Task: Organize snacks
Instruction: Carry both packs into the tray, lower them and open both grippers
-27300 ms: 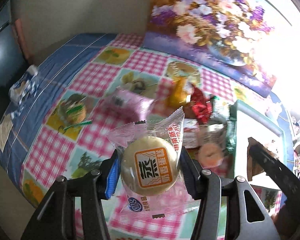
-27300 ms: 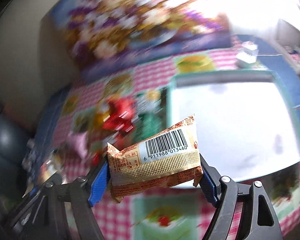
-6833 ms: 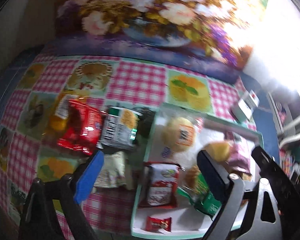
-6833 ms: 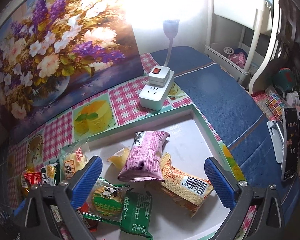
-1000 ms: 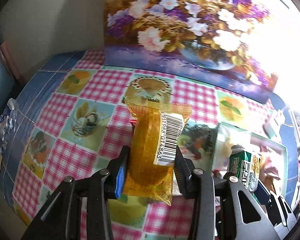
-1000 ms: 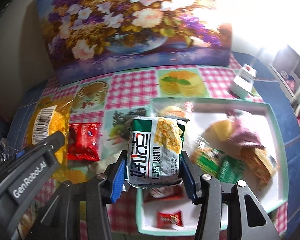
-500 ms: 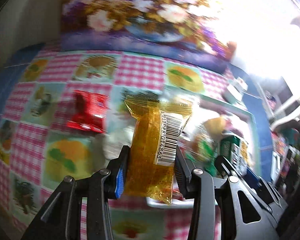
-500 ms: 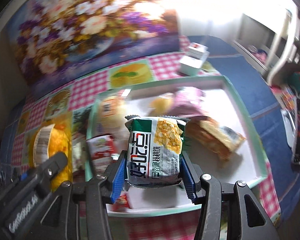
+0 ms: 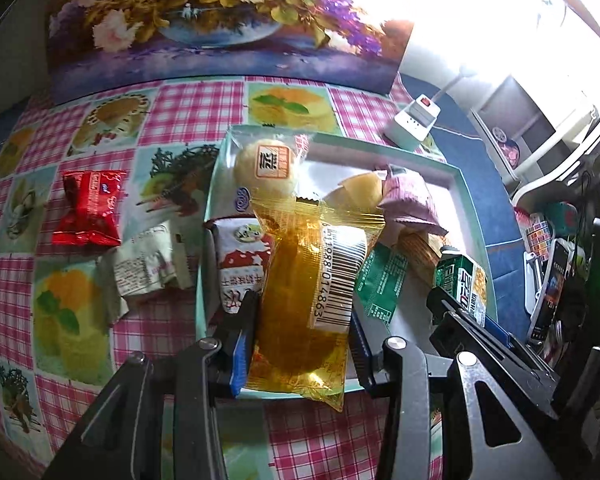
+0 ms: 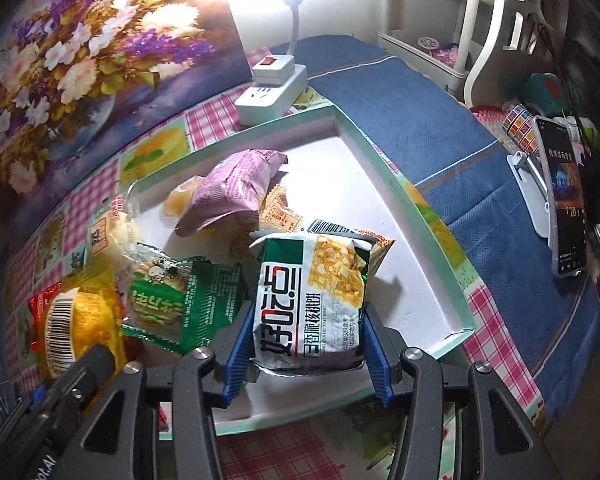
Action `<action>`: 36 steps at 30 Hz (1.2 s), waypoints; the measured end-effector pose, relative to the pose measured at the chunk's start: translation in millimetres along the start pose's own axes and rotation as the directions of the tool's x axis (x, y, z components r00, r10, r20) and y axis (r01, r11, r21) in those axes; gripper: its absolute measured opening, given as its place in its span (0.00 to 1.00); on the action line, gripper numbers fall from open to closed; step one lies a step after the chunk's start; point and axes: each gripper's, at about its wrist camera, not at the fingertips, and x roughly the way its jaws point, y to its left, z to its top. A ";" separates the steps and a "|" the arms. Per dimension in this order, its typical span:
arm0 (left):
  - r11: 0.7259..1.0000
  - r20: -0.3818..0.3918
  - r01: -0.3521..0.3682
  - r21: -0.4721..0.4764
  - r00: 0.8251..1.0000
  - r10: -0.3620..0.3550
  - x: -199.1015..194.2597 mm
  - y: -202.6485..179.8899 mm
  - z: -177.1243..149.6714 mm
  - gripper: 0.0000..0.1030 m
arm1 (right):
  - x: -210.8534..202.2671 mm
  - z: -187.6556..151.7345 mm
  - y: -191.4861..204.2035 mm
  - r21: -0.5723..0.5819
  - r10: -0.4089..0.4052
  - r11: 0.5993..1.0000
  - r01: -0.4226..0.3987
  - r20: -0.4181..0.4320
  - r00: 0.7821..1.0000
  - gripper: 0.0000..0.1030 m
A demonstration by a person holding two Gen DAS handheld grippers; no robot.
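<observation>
My left gripper (image 9: 300, 344) is shut on a yellow snack packet with a barcode (image 9: 312, 292), held above the front edge of the mint-rimmed white tray (image 9: 464, 188). My right gripper (image 10: 306, 354) is shut on a green-and-white snack packet (image 10: 312, 300), held over the tray's (image 10: 440, 256) front part. That packet also shows in the left wrist view (image 9: 460, 284). In the tray lie a pink packet (image 10: 232, 192), a green packet (image 10: 184, 296), a round bun packet (image 9: 268, 164) and a red-and-white packet (image 9: 240, 260). A red packet (image 9: 90, 208) and a pale packet (image 9: 148, 268) lie on the tablecloth left of the tray.
A flower painting (image 9: 204, 20) stands at the table's back. A white power strip (image 10: 272, 88) sits behind the tray. A phone on a stand (image 10: 560, 196) and shelves stand at the right on blue cloth (image 10: 440, 128).
Both grippers have moved right and forward over the tray, each still holding its packet. The red and pale packets now lie to the left of the left gripper.
</observation>
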 end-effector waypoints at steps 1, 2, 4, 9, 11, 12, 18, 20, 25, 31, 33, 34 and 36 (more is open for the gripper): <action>1.000 -0.008 0.003 -0.002 1.000 -0.003 2.3 -0.4 -0.2 0.42 | 0.9 0.8 0.7 -0.005 -0.002 1.000 0.002 0.000 1.000 0.52; 1.000 -0.013 0.006 -0.004 1.000 -0.006 4.2 -0.4 -0.4 0.42 | 0.7 0.7 1.7 -0.010 -0.002 1.000 0.002 0.000 1.000 0.52; 1.000 -0.029 0.017 -0.010 0.999 -0.018 9.1 -0.8 -1.0 0.42 | 0.7 0.1 3.9 -0.017 -0.002 1.000 0.002 0.000 1.000 0.52; 1.000 -0.048 0.016 -0.020 0.999 -0.017 15.1 0.2 -1.0 0.42 | 1.5 0.9 5.3 -0.016 -0.006 1.000 0.006 0.000 1.000 0.52; 1.000 -0.050 0.012 -0.019 0.999 -0.013 15.3 0.5 -0.7 0.43 | 1.9 0.5 5.4 -0.014 -0.006 1.000 0.006 -0.001 1.000 0.52; 1.000 -0.050 0.008 -0.021 0.999 -0.009 15.2 0.8 -0.7 0.44 | 2.2 0.7 5.3 -0.013 -0.005 1.000 0.005 -0.001 1.000 0.52; 0.999 -0.049 0.003 -0.033 0.999 -0.005 13.7 4.7 0.5 0.51 | 2.2 1.1 3.6 -0.007 0.003 1.000 -0.003 -0.002 1.000 0.53; 0.999 -0.040 0.003 -0.036 0.999 -0.005 10.8 6.1 1.0 0.52 | 2.3 1.0 4.2 -0.010 0.005 1.000 -0.005 -0.002 1.000 0.53; 0.998 -0.011 -0.027 -0.052 1.000 0.026 4.7 11.4 4.6 0.54 | 2.4 0.9 4.6 -0.014 0.012 1.000 -0.012 -0.004 1.000 0.54; 0.996 0.004 -0.042 -0.072 0.999 0.042 -0.5 18.6 7.4 0.67 | 5.6 -0.1 8.3 -0.030 0.025 0.999 -0.025 -0.017 1.000 0.59; 0.996 0.008 -0.043 -0.077 0.999 0.043 -1.4 19.7 8.4 0.67 | 6.2 -0.7 9.3 -0.033 0.021 0.999 -0.022 -0.020 1.000 0.61; 0.996 0.011 -0.044 -0.080 0.999 0.045 -2.3 20.4 8.7 0.67 | 6.3 -0.6 9.3 -0.034 0.020 0.999 -0.020 -0.020 1.000 0.62; 0.995 0.017 -0.050 -0.086 0.999 0.051 -3.1 22.3 9.2 0.69 | 6.3 -0.1 9.0 -0.036 0.020 0.999 -0.021 -0.020 1.000 0.63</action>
